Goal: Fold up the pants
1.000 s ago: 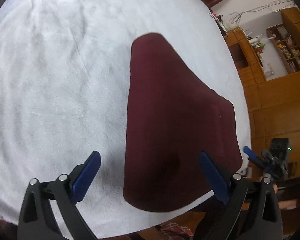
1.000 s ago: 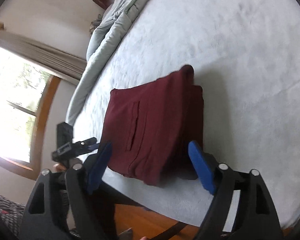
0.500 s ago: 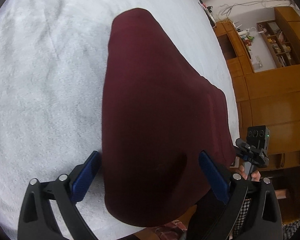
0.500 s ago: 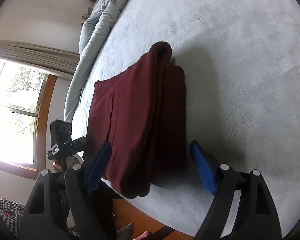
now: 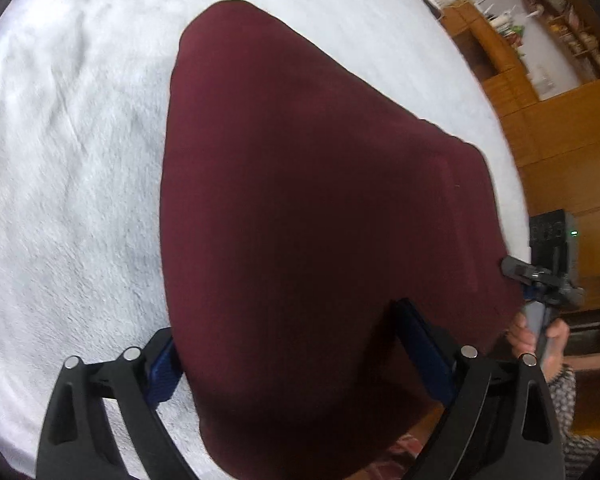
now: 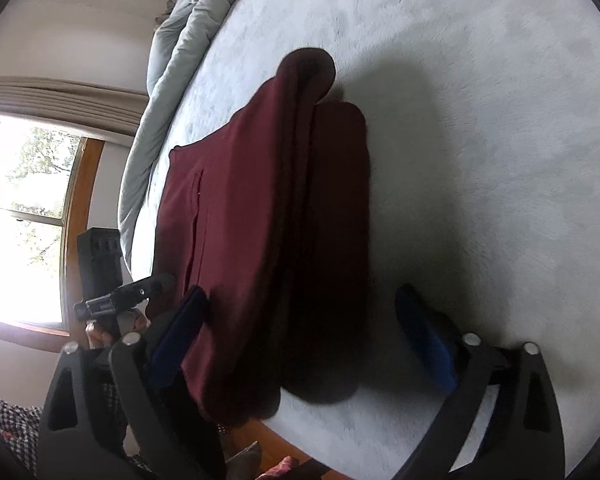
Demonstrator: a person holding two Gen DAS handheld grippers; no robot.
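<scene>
- The maroon pants [image 5: 320, 220] lie folded into a thick stack at the near edge of a white fleecy bed cover [image 5: 72, 160], with the stack's near end hanging a little over the bed's edge.
- From the left wrist view the pants fill the middle of the frame, broad near the camera and narrowing to a rounded corner farther away.
- The left gripper [image 5: 296, 356] stands wide apart and straddles the near end of the stack: its 2 blue pads sit on either side of the cloth, the left-hand pad half hidden behind the fabric's edge, the other lying over the dark fabric. Whether either pad presses on the cloth cannot be told; nothing is pinched between them.
- From the right wrist view the layers of the pants [image 6: 268, 220] show at their side, with a rolled fold [image 6: 312, 68] at the far end and a pocket seam on the top face.
- The right gripper [image 6: 304, 344] has just been opening and its jaws stand as wide as they go, with the near end of the stack between them. One pad sits just beside the stack's upper layer; the other is well clear of the cloth, above the bed cover. It grips nothing.
- A person's hand [image 5: 540, 340] holds the right gripper's handle beside the pants' corner.
- A grey duvet [image 6: 180, 52] is bunched along the bed's far side, below a window [image 6: 24, 220].
</scene>
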